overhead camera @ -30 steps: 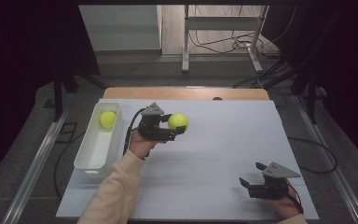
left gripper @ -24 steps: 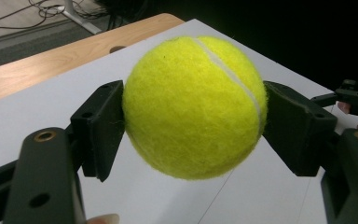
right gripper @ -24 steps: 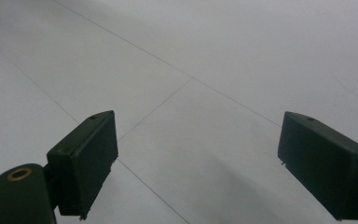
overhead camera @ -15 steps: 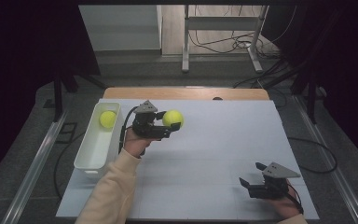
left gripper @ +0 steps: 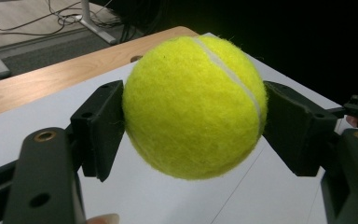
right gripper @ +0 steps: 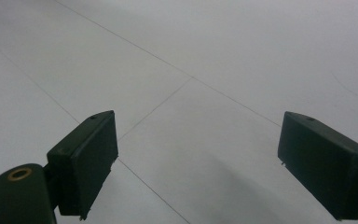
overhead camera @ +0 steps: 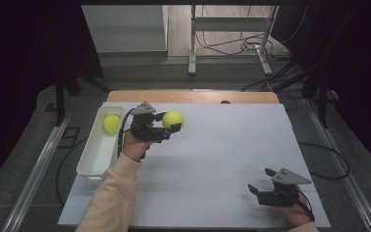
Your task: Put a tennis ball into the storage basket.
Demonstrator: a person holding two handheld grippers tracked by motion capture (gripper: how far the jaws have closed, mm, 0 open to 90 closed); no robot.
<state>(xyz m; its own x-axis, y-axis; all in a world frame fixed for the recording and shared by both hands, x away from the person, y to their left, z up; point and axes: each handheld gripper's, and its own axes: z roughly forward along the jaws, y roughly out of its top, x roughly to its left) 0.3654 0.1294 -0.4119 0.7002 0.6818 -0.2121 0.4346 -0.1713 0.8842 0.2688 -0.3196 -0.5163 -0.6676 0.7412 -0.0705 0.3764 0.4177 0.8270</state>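
Note:
My left gripper (overhead camera: 173, 123) is shut on a yellow tennis ball (overhead camera: 173, 119), holding it above the white table sheet (overhead camera: 222, 150) beside the white bin (overhead camera: 96, 150). In the left gripper view the ball (left gripper: 196, 105) sits squeezed between both black pads (left gripper: 102, 126). A second tennis ball (overhead camera: 111, 123) lies inside the bin at its far end. My right gripper (overhead camera: 261, 186) rests near the table's front right, jaws wide open, nothing between the pads (right gripper: 86, 158) but bare sheet.
A wooden table edge (overhead camera: 193, 95) runs along the far side of the sheet. Beyond it stand a metal frame leg (overhead camera: 192, 43) and loose cables (overhead camera: 232, 46) on the floor. Dark curtains flank both sides.
The left hand has carried the ball a little to the left, toward the bin. The right gripper has kept still.

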